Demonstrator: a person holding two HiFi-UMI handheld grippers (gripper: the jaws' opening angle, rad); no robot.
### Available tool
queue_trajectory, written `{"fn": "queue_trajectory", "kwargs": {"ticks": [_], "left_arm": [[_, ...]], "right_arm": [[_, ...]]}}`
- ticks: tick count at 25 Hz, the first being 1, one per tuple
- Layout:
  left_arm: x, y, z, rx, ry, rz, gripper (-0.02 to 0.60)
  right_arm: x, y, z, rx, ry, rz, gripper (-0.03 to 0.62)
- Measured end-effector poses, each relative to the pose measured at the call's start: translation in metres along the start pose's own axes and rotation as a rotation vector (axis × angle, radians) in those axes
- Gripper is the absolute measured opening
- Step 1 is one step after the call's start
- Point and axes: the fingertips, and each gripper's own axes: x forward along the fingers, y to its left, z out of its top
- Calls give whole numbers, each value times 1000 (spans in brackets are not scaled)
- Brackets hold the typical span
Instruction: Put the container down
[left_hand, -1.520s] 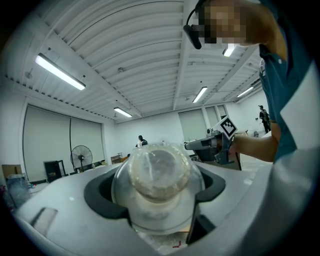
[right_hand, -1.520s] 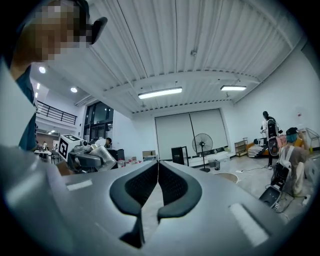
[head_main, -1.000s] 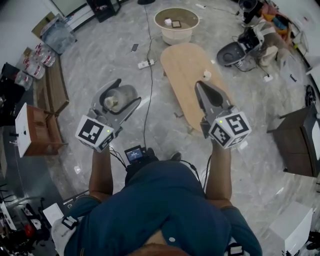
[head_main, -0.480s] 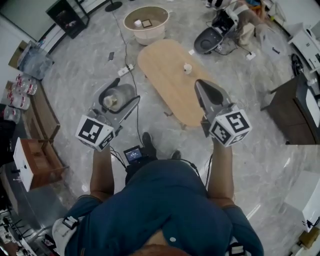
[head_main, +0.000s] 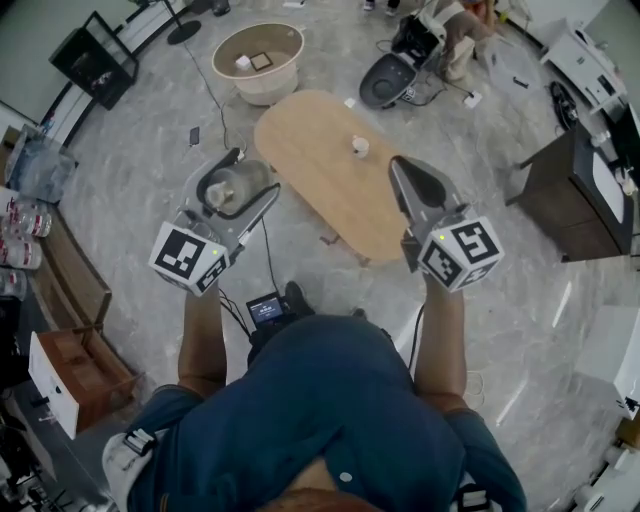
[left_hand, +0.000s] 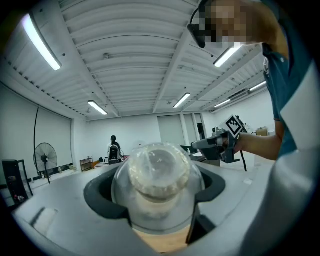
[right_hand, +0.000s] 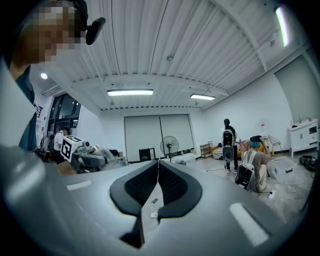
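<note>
Left gripper (head_main: 252, 175), jaws wide, clamps the clear container (left_hand: 159, 175) round its belly; probably light, stiff, slippery; right gripper (head_main: 398, 168) closed, empty; desk (head_main: 310, 140) at 12 o'clock

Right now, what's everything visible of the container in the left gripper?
The container is a clear, rounded, plastic-looking jar with something pale inside, its nature unclear. It lies on its side between the left gripper's fingers, which clamp its sides. It hangs above the floor beside the wooden table, touching nothing else.
</note>
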Motion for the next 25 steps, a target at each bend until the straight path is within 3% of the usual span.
{"fn": "queue_trajectory", "kwargs": {"ticks": [8, 15, 25], "left_arm": [[-2, 70, -6, 5, -22, -81, 341], [0, 101, -11, 4, -48, -132, 341], [-5, 141, -26, -19, -35, -103, 341]], "right_arm": [[49, 18, 6, -2, -5, -94, 11], [68, 25, 11, -18, -10, -160, 11], [123, 40, 8, -24, 19, -96, 11]]}}
